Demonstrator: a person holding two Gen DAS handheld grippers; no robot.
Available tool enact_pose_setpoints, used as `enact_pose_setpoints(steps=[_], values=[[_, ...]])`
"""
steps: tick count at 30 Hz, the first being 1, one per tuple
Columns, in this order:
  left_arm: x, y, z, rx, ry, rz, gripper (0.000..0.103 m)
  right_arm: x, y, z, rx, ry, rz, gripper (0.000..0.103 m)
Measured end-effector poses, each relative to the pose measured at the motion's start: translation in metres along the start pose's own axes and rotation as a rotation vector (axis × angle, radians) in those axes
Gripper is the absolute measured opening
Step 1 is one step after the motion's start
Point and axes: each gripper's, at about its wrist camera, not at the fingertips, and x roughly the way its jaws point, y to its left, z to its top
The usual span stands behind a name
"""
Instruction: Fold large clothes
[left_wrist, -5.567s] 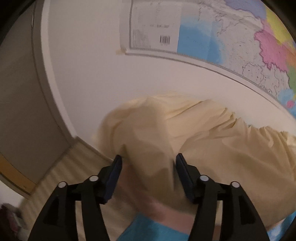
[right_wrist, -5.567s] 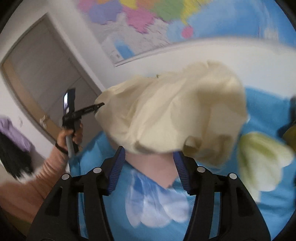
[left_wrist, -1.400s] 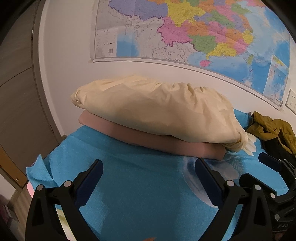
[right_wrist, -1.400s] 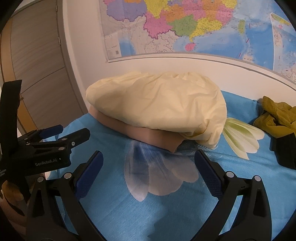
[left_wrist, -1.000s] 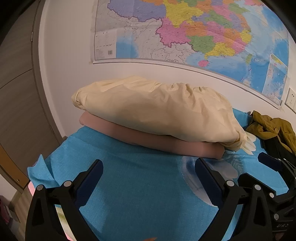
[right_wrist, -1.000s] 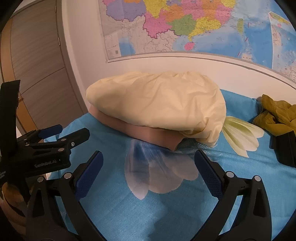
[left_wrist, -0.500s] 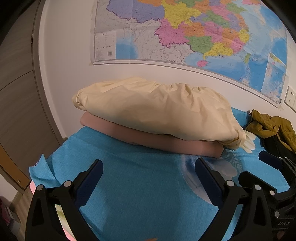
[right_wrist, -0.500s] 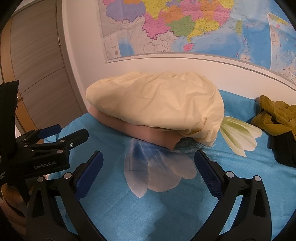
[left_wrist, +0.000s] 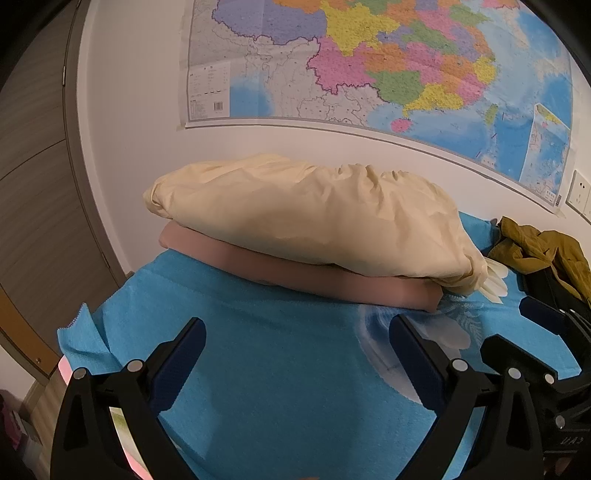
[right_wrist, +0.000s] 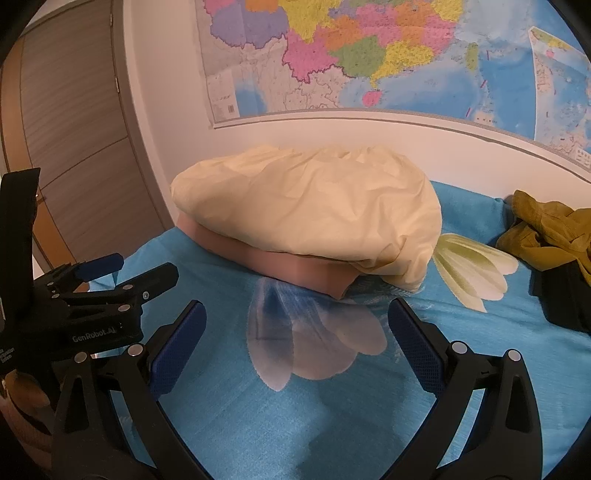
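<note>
A folded cream garment (left_wrist: 314, 218) lies on top of a folded pink garment (left_wrist: 295, 269) at the far side of the bed, against the wall. The stack also shows in the right wrist view, cream (right_wrist: 314, 218) over pink (right_wrist: 295, 269). My left gripper (left_wrist: 297, 343) is open and empty, held back from the stack over the blue sheet. My right gripper (right_wrist: 297, 328) is open and empty, also short of the stack. The left gripper body shows at the left of the right wrist view (right_wrist: 110, 295).
A blue bedsheet (right_wrist: 332, 424) with flower prints covers the bed. An olive garment (right_wrist: 546, 229) and a black item (right_wrist: 565, 295) lie at the right. A wall map (left_wrist: 369, 74) hangs behind. A wooden wardrobe (right_wrist: 74, 166) stands at the left.
Earlier both grippers held the cream garment up close; now it rests on the pink one and both grippers are open and drawn back. Over the last second almost nothing moved.
</note>
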Motion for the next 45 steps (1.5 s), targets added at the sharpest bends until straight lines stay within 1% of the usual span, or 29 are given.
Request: enact_pose_setpoints(steps=[17, 45], values=[[-0.0037, -0.003, -0.003, 0.012, -0.011, 0.0, 0.096, -0.0025, 0.0003, -0.0009, -0.004, -0.002, -0.002, 0.097], [-0.0019, -0.0071, -0.0067, 0.013, -0.006, 0.0, 0.096, -0.0024, 0.0042, -0.0029, 0.0, 0.002, 0.002, 0.097]])
